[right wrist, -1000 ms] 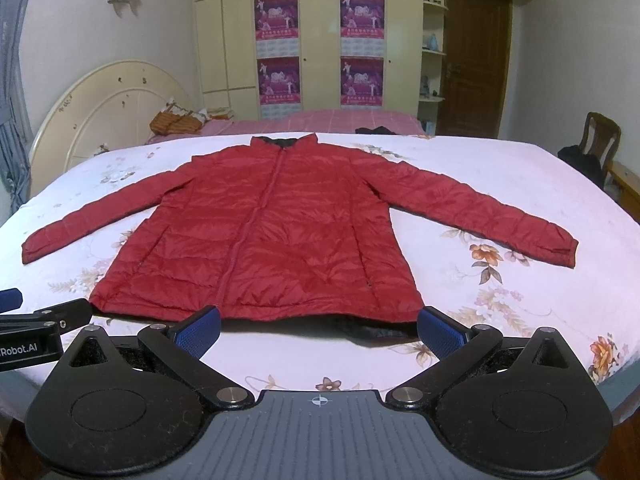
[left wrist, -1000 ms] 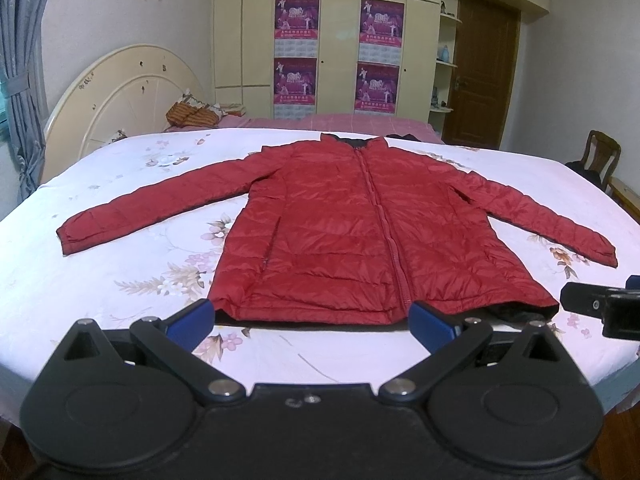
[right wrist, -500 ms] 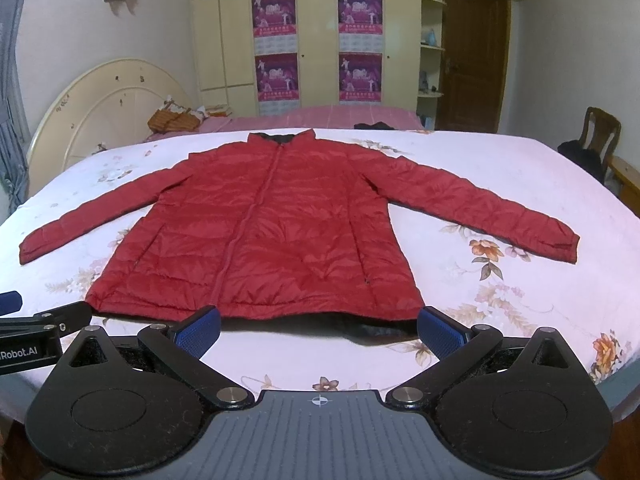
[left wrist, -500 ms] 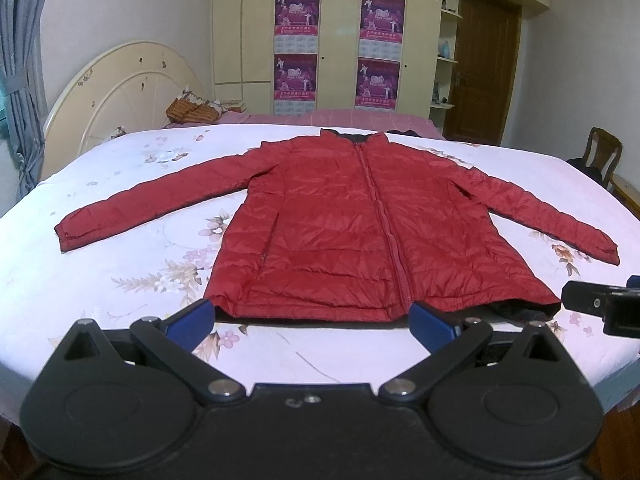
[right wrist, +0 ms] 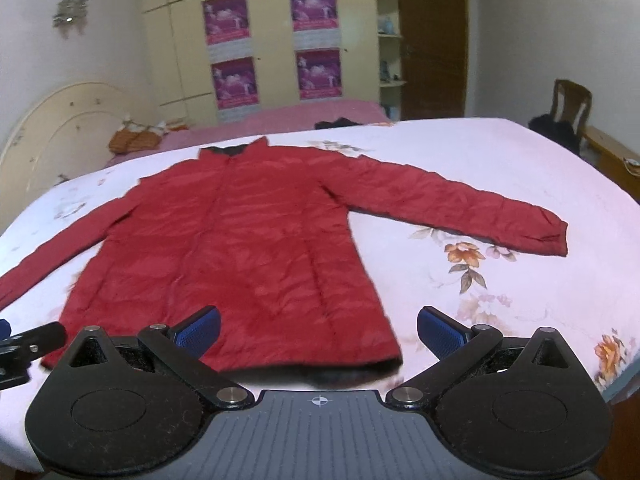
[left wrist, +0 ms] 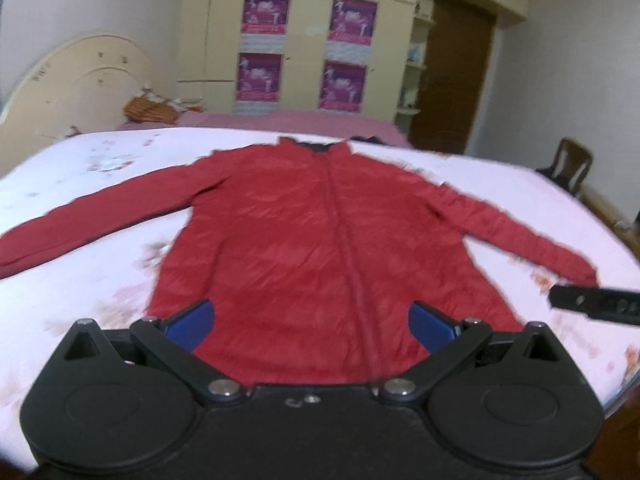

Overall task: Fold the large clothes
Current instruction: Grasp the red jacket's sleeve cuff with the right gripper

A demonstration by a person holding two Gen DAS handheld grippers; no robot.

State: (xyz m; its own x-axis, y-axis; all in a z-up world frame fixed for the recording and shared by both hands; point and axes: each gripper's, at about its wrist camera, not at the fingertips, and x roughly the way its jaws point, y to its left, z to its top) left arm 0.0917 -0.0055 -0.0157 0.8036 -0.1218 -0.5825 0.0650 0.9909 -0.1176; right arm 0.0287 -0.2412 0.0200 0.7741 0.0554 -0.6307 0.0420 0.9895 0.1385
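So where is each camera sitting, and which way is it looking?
Left wrist view: sits on the left gripper at the bed's near edge, looks across the red jacket toward the cupboards; its open blue fingers show, and the right gripper at right.
Right wrist view: sits on the right gripper, faces the same way; its open fingers show, and the left gripper at left.
Shared: jacket, bed, cupboards.

No legible text, brand, number or sign is present in either view. The four purple rectangular paper posters [right wrist: 226, 20] on the cream wardrobe doors carry print too blurred to read. The crosshair mark [right wrist: 319, 401] on the grey ribbed gripper body is a symbol only, without characters.
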